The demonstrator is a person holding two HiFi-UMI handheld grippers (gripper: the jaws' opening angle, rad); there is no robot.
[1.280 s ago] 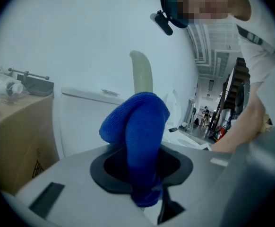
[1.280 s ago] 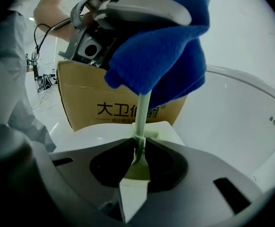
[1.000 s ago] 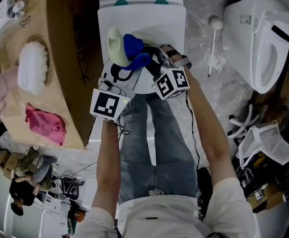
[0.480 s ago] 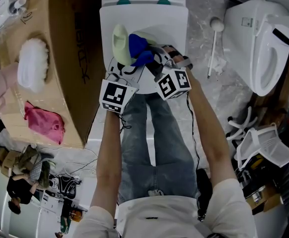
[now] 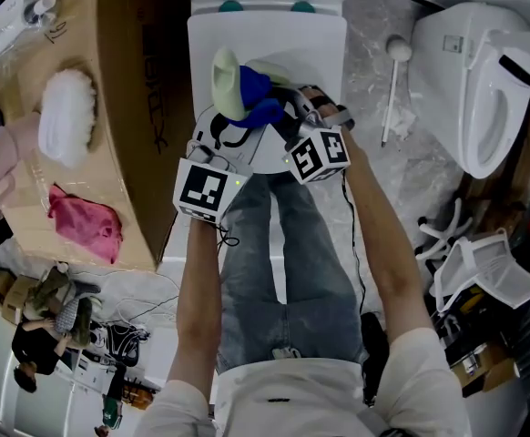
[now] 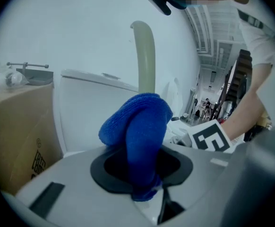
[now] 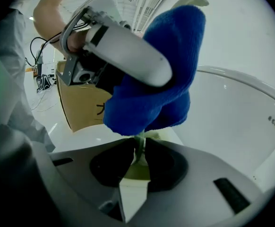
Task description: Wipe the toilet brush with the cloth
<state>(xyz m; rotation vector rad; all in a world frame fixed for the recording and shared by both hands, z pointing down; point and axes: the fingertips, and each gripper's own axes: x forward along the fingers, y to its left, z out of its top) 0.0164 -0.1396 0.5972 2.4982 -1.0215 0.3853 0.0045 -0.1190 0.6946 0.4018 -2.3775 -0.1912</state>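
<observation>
Left tool: clamped on my blue cloth, which bulges up out of the jaws.
Right tool: closed on the thin stem of the pale green toilet brush.
Cloth and brush: I have the cloth pressed against the upright brush head, both above the white lid.

The right gripper has its jaws pinched on a thin pale-green stem — probably the toilet brush. Just ahead, the blue cloth drapes over it, with the left gripper pressing in from the upper left.
</observation>
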